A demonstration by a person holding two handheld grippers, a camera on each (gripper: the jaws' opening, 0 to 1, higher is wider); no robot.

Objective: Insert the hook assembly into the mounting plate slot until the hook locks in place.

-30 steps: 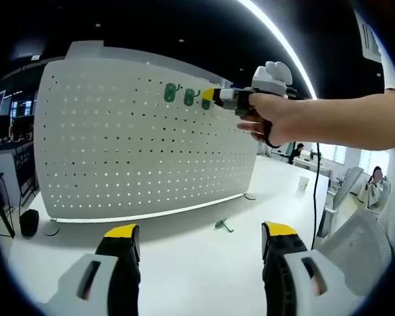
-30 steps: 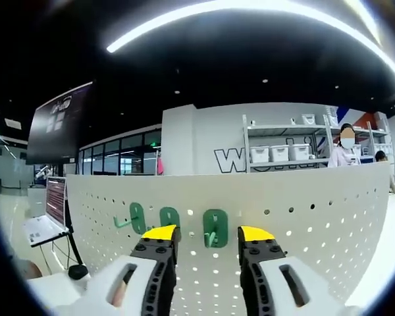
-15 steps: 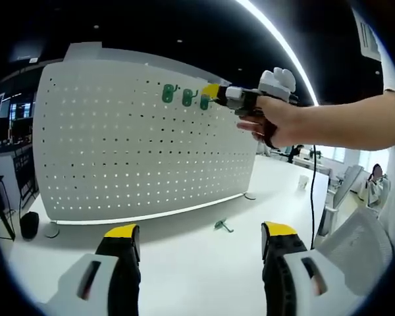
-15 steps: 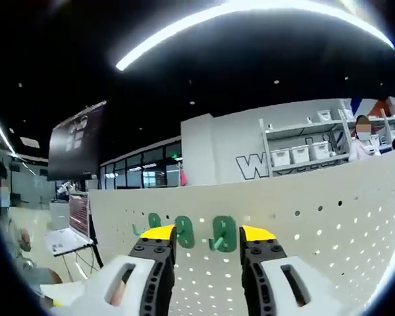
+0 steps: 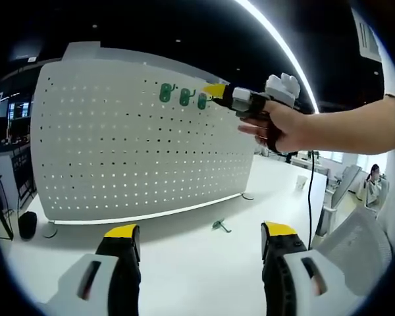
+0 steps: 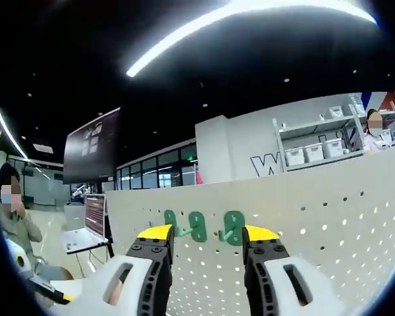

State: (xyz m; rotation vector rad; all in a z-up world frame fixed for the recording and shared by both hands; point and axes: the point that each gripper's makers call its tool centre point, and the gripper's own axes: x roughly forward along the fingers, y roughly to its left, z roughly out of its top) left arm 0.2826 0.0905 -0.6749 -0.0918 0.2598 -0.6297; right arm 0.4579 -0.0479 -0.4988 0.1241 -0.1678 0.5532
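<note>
Left gripper view: a tall white pegboard point(image 5: 145, 138) stands upright on a white table point(image 5: 197, 263), its face dotted with rows of small holes. Near its top edge three green hooks point(image 5: 183, 96) hang side by side, each a small rounded plate with a short prong. A fourth green hook point(image 5: 218, 226) lies loose on the table, just in front of the board's foot. The left gripper point(image 5: 201, 232) rises from the bottom of the view with its yellow-tipped jaws spread wide and nothing between them. The right gripper point(image 5: 214, 92), held in a hand point(image 5: 283, 125), has its yellow tips close beside the rightmost hung hook; from here I cannot tell whether they touch it.

In the right gripper view the right gripper point(image 6: 205, 232) has its jaws apart, with the three hooks point(image 6: 199, 226) on the board point(image 6: 329, 224) beyond them; the rightmost sits in the gap between the tips, and no grip on it can be made out. Behind the board, a white wall bears large dark lettering that begins with "W" point(image 6: 262, 164); the rest is hidden by shelving point(image 6: 316, 141) holding white bins. A dark screen point(image 6: 91, 155) hangs at the left, its writing too small to read.
</note>
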